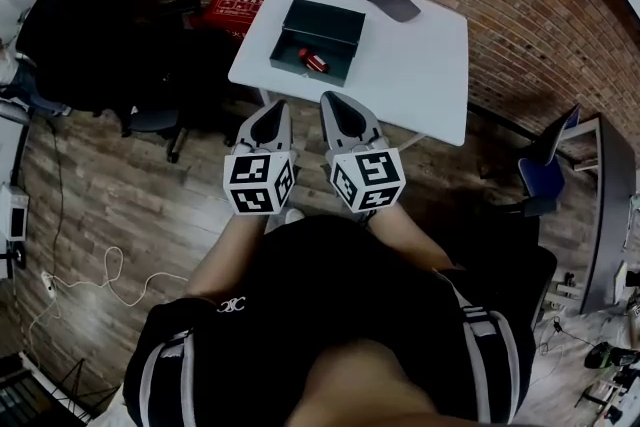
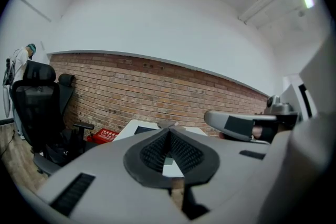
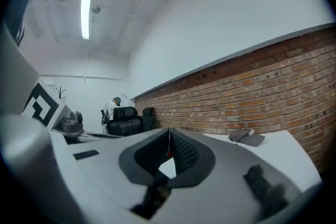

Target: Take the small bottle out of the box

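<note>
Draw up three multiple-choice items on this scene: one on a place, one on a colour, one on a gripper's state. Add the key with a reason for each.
1. Where does the small red bottle lie?
A) inside the open dark rectangular metal box
B) on the wooden floor
C) on a black office chair

2. What colour is the square table under the box?
A) black
B) white
C) red

3. How do the left gripper's jaws stand?
A) wide apart
B) shut on the bottle
C) shut, with nothing between them

Key:
1 A, since the head view shows the bottle on the box's bottom.
2 B, since the table top shows plain white against the brick wall.
3 C, since the left gripper view shows the ribbed pads meeting, with the box far ahead.
</note>
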{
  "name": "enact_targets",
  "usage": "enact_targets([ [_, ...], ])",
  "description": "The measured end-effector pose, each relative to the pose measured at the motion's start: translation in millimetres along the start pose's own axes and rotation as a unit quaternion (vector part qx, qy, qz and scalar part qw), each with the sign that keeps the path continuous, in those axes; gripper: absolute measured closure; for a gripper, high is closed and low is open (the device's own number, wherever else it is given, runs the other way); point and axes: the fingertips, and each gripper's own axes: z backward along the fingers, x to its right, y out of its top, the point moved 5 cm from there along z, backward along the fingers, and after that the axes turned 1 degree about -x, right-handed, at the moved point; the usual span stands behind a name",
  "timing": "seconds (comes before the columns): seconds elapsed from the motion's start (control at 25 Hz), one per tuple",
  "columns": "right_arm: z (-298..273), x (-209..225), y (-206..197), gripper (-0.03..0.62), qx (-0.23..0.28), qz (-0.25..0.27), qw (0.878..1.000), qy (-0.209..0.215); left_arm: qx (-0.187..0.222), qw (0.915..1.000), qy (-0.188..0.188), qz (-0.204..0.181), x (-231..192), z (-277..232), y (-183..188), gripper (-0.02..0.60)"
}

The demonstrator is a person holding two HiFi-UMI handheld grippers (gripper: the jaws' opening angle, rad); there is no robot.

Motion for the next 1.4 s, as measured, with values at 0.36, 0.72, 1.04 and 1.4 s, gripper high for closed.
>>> enact_targets([
  [0.36,-24.4,8.2,-3.9,0.563,-0.006,-0.003,1.0,-0.029,-0.012,0.9996,-0.026,0.007,-19.1,-24.4,-1.6,0.569],
  [0.72,-53.6,65.4,-5.3,0.563,0.001,-0.019,0.999,-0.033,-0.019,0.9994,-0.027,-0.009,-10.4,-78.9,7.4,0.569],
  [1.04,-109.4,113.7,12.7,0.563,0.01,-0.019,1.0,-0.008,-0.03,0.9994,-0.014,-0.012,-15.9,-140.8,29.5,0.569],
  [1.4,-139.1,176.7,7.1,0.563,-0.005,-0.028,1.0,-0.006,-0.05,0.9981,-0.023,-0.029,-3.9,-222.4,38.7,0.569],
])
